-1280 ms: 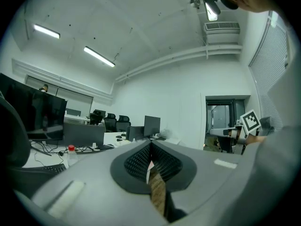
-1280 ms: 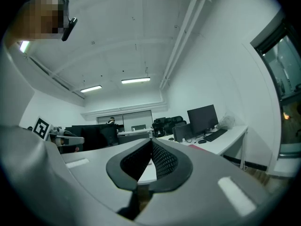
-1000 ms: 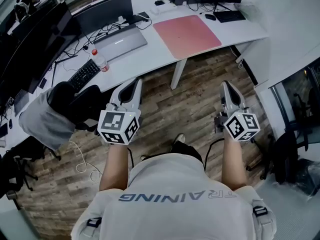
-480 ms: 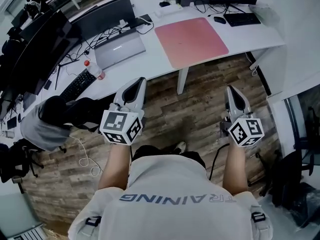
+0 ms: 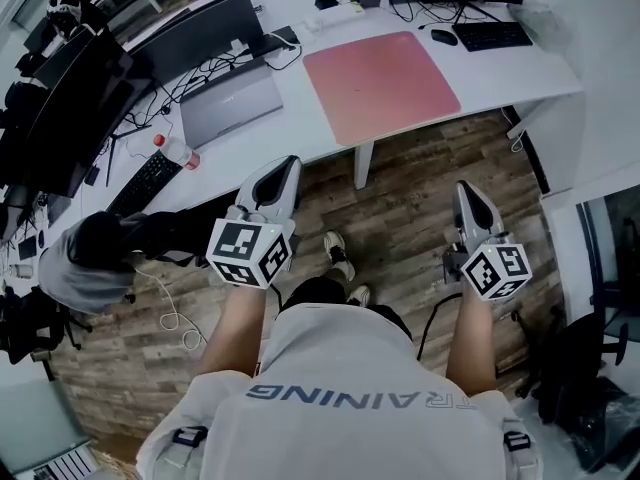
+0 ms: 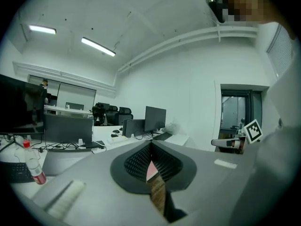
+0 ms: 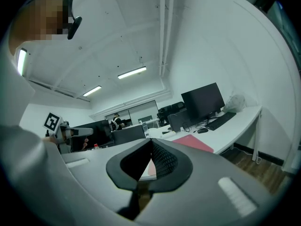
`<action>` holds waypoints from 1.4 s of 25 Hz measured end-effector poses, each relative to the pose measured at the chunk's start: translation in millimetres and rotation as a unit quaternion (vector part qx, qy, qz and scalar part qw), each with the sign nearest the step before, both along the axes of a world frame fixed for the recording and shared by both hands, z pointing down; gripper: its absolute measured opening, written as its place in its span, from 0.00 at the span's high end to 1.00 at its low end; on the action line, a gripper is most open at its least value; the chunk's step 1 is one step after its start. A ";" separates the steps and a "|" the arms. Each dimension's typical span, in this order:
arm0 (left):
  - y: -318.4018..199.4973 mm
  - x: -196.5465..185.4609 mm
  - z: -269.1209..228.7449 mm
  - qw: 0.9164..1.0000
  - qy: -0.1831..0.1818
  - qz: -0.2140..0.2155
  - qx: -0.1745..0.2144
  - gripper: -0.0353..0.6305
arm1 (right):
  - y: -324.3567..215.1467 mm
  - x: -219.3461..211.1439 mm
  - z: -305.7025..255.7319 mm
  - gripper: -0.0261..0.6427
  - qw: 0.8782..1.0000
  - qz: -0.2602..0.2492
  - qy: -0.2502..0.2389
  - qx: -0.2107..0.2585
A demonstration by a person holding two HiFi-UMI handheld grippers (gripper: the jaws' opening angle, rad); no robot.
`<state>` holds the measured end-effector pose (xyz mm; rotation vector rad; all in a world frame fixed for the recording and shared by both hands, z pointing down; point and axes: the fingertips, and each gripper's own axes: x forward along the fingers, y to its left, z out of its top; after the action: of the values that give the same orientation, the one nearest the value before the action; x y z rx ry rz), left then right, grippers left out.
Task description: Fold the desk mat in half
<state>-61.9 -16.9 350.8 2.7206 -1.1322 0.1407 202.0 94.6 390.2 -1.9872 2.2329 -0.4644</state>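
Observation:
The pink desk mat (image 5: 380, 83) lies flat and unfolded on the white desk (image 5: 520, 68), between a laptop and a black keyboard. Both grippers hang over the wooden floor, short of the desk's near edge. My left gripper (image 5: 287, 165) points at the desk edge left of the mat, jaws shut and empty. My right gripper (image 5: 463, 188) is below the mat's right corner, also shut with nothing in it. In the right gripper view the mat (image 7: 193, 143) shows beyond the shut jaws. A pink sliver of the mat (image 6: 151, 171) shows behind the jaws in the left gripper view.
A closed grey laptop (image 5: 232, 101), a red-capped bottle (image 5: 172, 151) and a keyboard (image 5: 148, 176) lie left of the mat. A black keyboard (image 5: 493, 35) and mouse (image 5: 444, 37) sit at its right. A white desk leg (image 5: 365, 163) stands under the mat. A jacket-draped chair (image 5: 85, 268) is at left.
The person has stepped nearer the desk and one shoe now shows ahead of the body. Both grippers stay shut and have kept their pose relative to the person.

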 end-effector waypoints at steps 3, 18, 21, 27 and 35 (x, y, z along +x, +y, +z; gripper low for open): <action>-19.9 16.1 6.3 1.000 0.008 0.009 -0.003 0.94 | -15.4 15.8 -2.9 0.94 1.000 0.007 0.016 -0.005; -162.6 18.8 30.6 0.998 0.041 -0.037 -0.028 0.94 | -202.1 5.5 -24.1 0.94 0.992 -0.083 0.085 -0.051; -184.7 1.3 42.9 0.997 0.040 -0.055 -0.040 0.94 | -238.8 -17.0 -19.6 0.94 0.987 -0.117 0.094 -0.055; -202.7 -33.5 54.9 0.993 0.031 -0.106 -0.051 0.94 | -288.3 -54.7 16.9 0.94 0.976 -0.185 0.086 -0.081; -194.1 -40.3 73.1 0.980 0.019 -0.182 -0.077 0.94 | -327.1 -75.9 41.5 0.93 0.955 -0.273 0.077 -0.089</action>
<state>-102.2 -211.0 423.9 2.3274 -1.5160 0.1170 126.0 -232.5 431.7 -1.4845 2.9358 -0.5958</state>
